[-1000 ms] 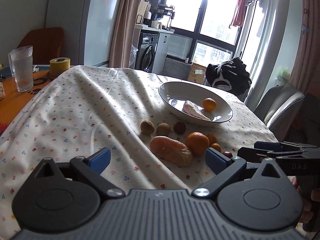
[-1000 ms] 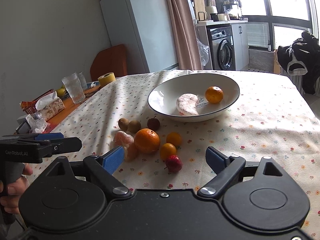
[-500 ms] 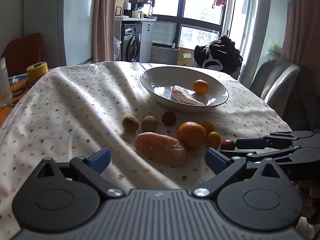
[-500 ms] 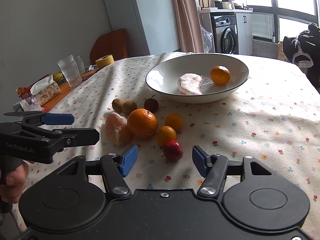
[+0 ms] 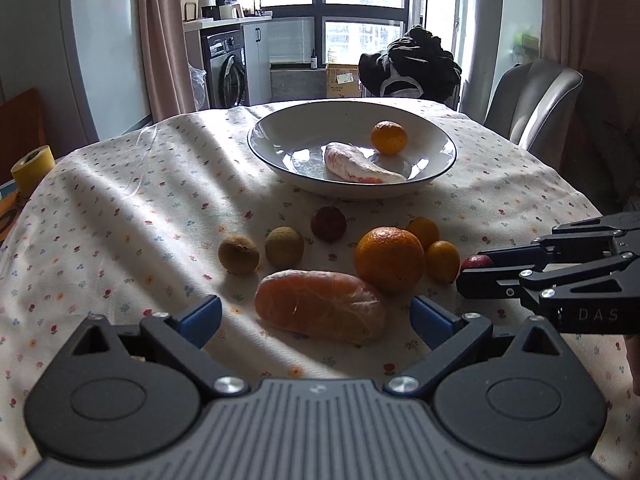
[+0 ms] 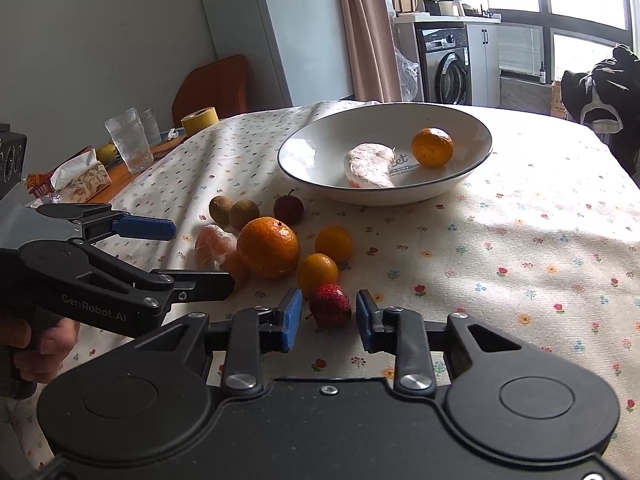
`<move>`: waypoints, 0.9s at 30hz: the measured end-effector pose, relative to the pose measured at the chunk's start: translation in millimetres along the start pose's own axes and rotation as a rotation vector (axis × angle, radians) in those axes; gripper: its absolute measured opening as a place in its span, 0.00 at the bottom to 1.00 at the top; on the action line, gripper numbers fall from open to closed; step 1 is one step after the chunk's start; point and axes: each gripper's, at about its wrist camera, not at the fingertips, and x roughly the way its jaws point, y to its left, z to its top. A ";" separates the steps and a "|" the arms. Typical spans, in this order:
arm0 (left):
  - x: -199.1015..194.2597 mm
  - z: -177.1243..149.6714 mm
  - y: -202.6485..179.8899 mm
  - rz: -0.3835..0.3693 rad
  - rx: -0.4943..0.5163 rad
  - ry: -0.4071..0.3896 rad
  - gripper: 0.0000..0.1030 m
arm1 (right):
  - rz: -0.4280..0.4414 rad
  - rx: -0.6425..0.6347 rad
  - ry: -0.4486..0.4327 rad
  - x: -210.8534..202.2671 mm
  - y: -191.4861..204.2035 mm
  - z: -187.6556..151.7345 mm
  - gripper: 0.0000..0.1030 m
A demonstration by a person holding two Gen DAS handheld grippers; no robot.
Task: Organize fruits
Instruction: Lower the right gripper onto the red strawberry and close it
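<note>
Right hand-held gripper (image 6: 327, 316) stands unclenched astride the strawberry (image 6: 330, 305) on the worktop (image 6: 520, 240); left hand-held gripper (image 5: 316, 314) spread wide before the peeled orange (image 5: 320, 306).

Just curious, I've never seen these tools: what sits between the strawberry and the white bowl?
In the right wrist view, two small orange fruits lie between the strawberry and the bowl, then bare flowered tablecloth.
</note>
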 end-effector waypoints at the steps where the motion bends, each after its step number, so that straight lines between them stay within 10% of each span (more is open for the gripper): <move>1: 3.0 0.2 -1.2 -0.004 0.017 0.005 0.97 | -0.002 0.000 -0.001 0.3 0.0 0.2 0.27; 27: 11.5 -1.2 6.4 -0.097 0.092 -0.020 0.68 | -0.004 0.002 -0.010 0.1 1.1 0.9 0.20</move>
